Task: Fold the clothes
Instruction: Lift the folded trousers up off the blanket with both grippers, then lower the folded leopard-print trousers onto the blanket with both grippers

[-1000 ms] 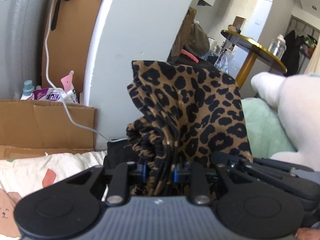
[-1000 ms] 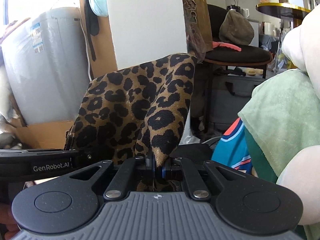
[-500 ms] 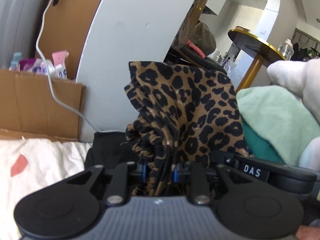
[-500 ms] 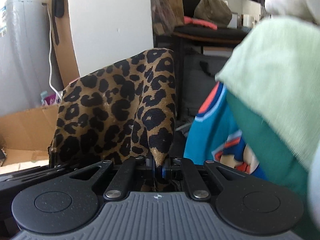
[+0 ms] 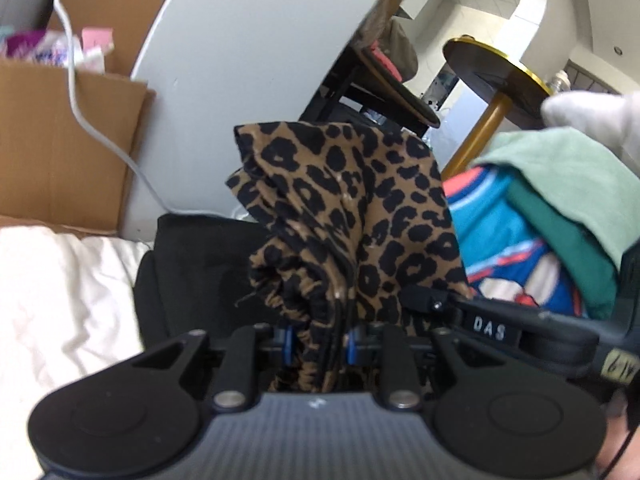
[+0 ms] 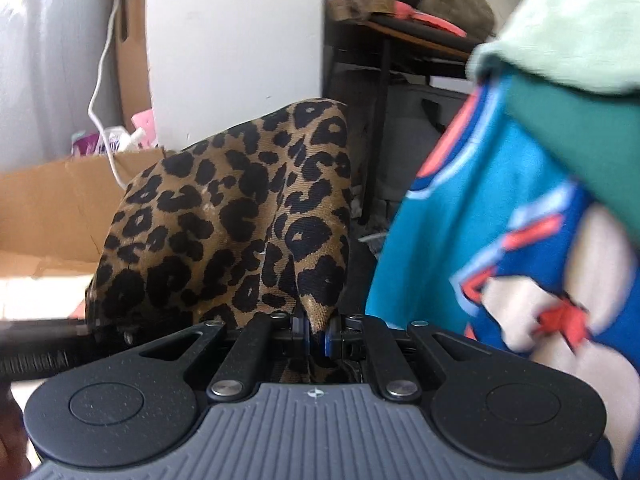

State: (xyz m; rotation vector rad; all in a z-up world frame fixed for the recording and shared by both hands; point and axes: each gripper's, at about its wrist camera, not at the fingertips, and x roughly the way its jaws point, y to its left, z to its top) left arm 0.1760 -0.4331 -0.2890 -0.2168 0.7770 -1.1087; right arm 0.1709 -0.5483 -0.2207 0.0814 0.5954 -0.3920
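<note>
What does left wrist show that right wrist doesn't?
Left wrist only: white bedding, a black garment behind the cloth, and a gold-rimmed round table. Right wrist only: an olive hat and a pink item on a dark shelf. Both: the leopard-print cloth, clamped by the left gripper and the right gripper, the cardboard box, white cable, and the blue jersey under green clothes.
</note>
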